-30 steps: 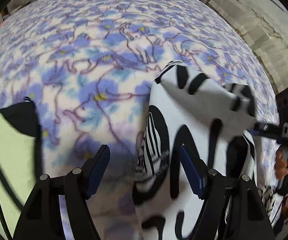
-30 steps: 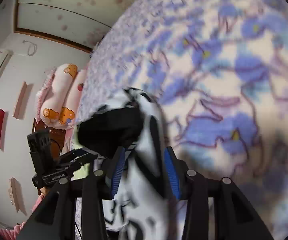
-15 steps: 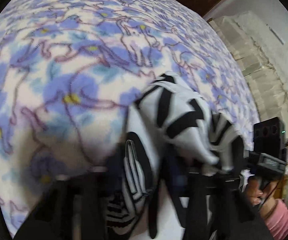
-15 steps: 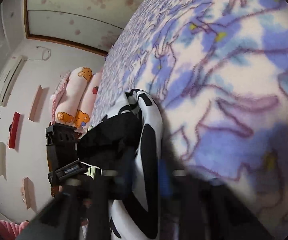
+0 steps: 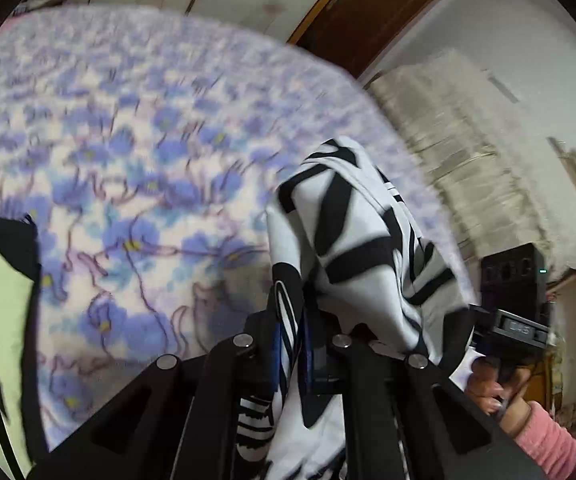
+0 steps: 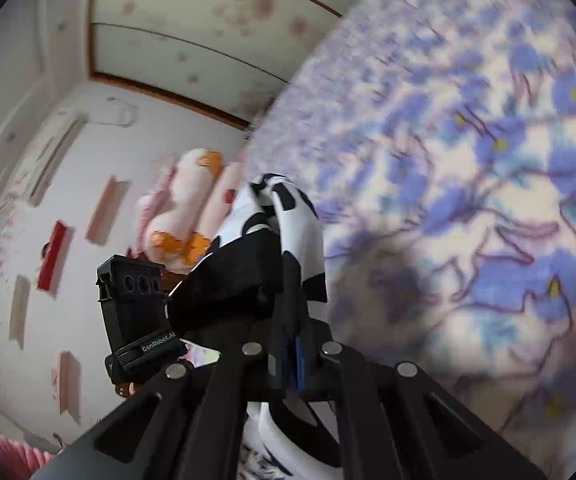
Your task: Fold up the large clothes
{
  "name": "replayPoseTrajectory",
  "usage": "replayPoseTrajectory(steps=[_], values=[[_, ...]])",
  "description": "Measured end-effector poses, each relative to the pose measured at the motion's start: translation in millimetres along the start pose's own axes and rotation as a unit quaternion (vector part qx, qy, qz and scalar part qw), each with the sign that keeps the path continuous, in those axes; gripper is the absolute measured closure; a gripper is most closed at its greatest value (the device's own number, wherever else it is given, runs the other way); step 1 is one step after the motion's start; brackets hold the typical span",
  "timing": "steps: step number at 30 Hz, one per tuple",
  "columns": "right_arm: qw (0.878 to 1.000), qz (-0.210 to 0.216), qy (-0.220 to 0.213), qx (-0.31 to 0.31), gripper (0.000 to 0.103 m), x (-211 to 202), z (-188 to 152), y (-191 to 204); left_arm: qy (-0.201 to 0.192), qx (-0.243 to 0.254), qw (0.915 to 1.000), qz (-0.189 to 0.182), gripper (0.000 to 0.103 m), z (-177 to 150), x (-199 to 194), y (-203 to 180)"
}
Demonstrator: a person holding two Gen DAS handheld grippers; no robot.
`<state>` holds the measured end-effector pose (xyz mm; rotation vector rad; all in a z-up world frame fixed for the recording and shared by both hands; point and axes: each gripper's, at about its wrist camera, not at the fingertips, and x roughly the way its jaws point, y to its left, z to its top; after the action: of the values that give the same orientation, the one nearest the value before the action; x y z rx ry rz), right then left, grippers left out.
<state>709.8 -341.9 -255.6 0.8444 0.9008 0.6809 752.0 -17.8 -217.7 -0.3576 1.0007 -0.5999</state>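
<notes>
A white garment with black stripes and patches (image 5: 352, 240) hangs bunched above the bed. My left gripper (image 5: 290, 344) is shut on a fold of it, cloth pinched between the blue pads. My right gripper (image 6: 290, 356) is shut on another part of the same garment (image 6: 288, 216), which drapes over its fingers. The right gripper's body shows at the right in the left wrist view (image 5: 516, 300). The left gripper's body shows at the left in the right wrist view (image 6: 136, 304). Both grippers are lifted off the bed.
The bed has a blue and purple floral blanket (image 5: 128, 168). A pale green and black cloth (image 5: 4, 264) lies at its left edge. Pink plush pillows (image 6: 184, 208) lie at the head. A brown door (image 5: 368, 12) and beige curtain (image 5: 468, 160) stand beyond.
My left gripper has closed on the garment. Both grippers have lifted it off the bed, and the cameras now tilt up toward the walls.
</notes>
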Motion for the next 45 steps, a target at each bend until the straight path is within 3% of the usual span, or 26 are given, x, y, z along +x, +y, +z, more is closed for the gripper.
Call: replayPoseTrajectory(steps=[6, 14, 21, 27, 31, 36, 41, 45], values=[[0.997, 0.035, -0.016, -0.059, 0.101, -53, -36, 52, -0.027, 0.045, 0.9973, -0.050, 0.097, -36, -86, -37], [0.994, 0.043, -0.001, -0.098, 0.101, -91, -113, 96, 0.013, 0.098, 0.9940, -0.046, 0.097, -117, -152, -73], [0.993, -0.005, 0.052, -0.102, 0.101, -104, -194, 106, 0.073, 0.077, 0.9937, -0.037, 0.097, -209, -165, -72], [0.992, -0.055, 0.088, -0.066, 0.101, -108, -263, 81, 0.153, 0.107, 0.9821, 0.021, 0.097, -300, -147, -77], [0.992, -0.086, 0.091, -0.030, 0.097, -114, -300, 57, 0.182, 0.115, 0.9755, 0.047, 0.097, -343, -132, -78], [0.988, -0.114, 0.104, 0.012, 0.097, -122, -329, 41, 0.183, 0.102, 0.9759, 0.061, 0.096, -363, -136, -83], [0.986, -0.110, 0.104, 0.073, 0.094, -134, -330, 37, 0.191, 0.098, 0.9739, 0.074, 0.094, -361, -146, -91], [0.978, -0.141, 0.132, 0.085, 0.093, -136, -330, 47, 0.211, 0.091, 0.9687, 0.094, 0.092, -356, -154, -99]])
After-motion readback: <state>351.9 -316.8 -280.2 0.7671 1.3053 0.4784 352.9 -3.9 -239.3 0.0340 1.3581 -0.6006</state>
